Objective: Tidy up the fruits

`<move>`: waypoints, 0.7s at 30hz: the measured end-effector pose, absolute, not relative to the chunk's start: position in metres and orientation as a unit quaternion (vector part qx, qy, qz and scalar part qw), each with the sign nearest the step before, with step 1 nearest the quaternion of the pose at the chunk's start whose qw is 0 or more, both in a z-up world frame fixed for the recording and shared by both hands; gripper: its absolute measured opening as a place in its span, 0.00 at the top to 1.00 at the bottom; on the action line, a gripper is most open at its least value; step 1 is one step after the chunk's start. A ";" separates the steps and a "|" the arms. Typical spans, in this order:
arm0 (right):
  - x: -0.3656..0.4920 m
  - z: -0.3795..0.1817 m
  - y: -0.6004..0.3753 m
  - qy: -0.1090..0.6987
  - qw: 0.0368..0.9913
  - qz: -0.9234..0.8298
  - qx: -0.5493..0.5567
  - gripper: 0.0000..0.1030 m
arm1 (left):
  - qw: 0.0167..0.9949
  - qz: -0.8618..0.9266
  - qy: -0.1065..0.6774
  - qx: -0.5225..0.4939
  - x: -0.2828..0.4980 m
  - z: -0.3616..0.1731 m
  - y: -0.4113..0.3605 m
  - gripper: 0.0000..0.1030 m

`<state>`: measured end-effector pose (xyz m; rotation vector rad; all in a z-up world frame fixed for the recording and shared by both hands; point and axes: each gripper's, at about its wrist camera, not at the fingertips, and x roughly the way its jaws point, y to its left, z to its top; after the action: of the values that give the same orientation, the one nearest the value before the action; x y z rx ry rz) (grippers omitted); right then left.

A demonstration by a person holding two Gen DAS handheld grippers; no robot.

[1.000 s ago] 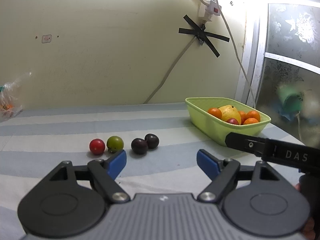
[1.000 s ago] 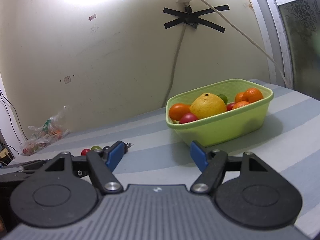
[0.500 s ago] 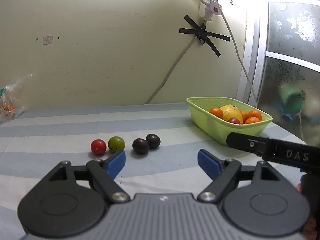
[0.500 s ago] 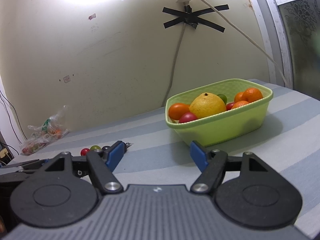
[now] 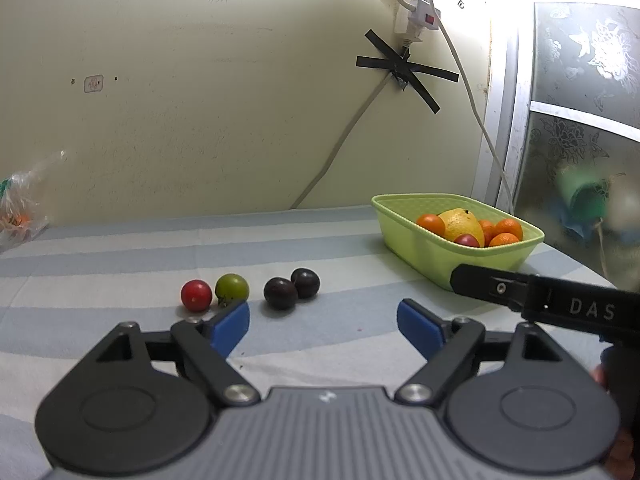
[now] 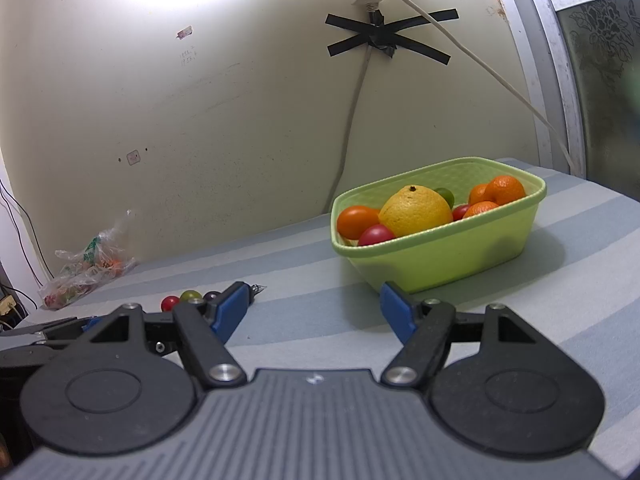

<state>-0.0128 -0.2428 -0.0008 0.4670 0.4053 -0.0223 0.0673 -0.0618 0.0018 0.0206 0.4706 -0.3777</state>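
Note:
In the left wrist view a red fruit [image 5: 196, 295], a green fruit [image 5: 231, 288] and two dark plums [image 5: 281, 293] [image 5: 305, 282] lie in a row on the striped cloth. My left gripper [image 5: 323, 328] is open and empty, just short of them. A lime basket [image 5: 416, 248] with oranges and a yellow citrus [image 5: 460, 224] stands at the right. In the right wrist view my right gripper [image 6: 314, 312] is open and empty, facing the basket [image 6: 440, 260]. The small fruits [image 6: 170, 302] show at its left.
A plastic bag of items [image 6: 84, 276] lies at the far left by the wall. A cable [image 5: 340, 148] runs down the wall behind the basket. The right gripper's body [image 5: 552, 304] crosses the left view at the right. A glass door [image 5: 580, 120] borders the right side.
The left gripper has drawn back and shifted slightly, so the loose fruits and basket look a little smaller. The right gripper has barely moved. Both stay open.

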 end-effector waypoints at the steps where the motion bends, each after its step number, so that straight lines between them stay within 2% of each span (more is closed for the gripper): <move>1: -0.013 -0.001 -0.243 0.200 0.952 -0.011 0.230 0.27 | 0.955 -0.186 0.232 0.010 0.067 0.002 -0.062 0.18; 21: -0.013 -0.001 -0.242 0.200 0.952 -0.012 0.230 0.27 | 0.954 -0.187 0.233 0.009 0.067 0.001 -0.062 0.17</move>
<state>-0.0126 -0.2421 -0.0011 0.4671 0.4055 -0.0249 0.0675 -0.0619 0.0010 0.0192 0.4732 -0.3801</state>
